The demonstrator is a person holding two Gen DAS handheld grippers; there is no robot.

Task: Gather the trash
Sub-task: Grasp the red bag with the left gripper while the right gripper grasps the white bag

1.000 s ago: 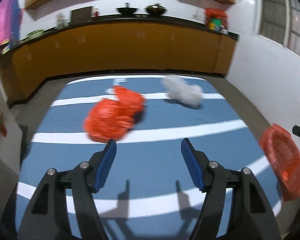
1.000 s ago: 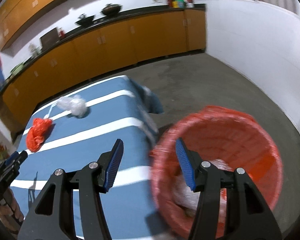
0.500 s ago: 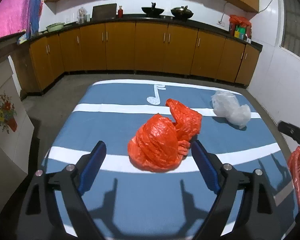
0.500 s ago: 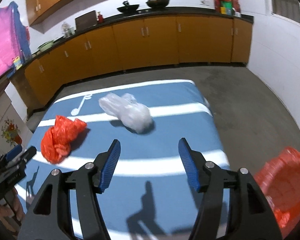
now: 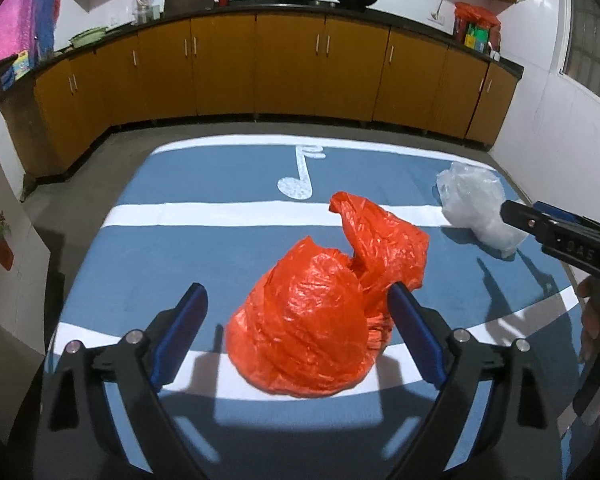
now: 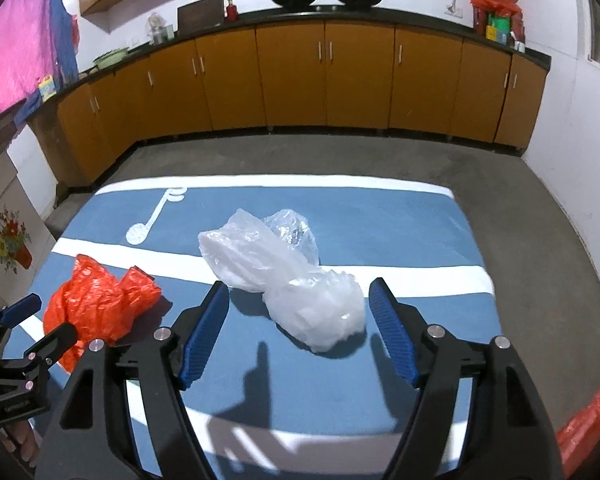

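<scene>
While tilted down, left hand-held gripper [image 5: 298, 326] opening around red bag [image 5: 320, 316] | right hand-held gripper [image 6: 300, 322] opening around clear bag [image 6: 284, 276]

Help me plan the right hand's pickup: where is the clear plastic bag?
The clear plastic bag lies on the blue striped table, centred ahead of the right gripper, right of the orange bag.
</scene>
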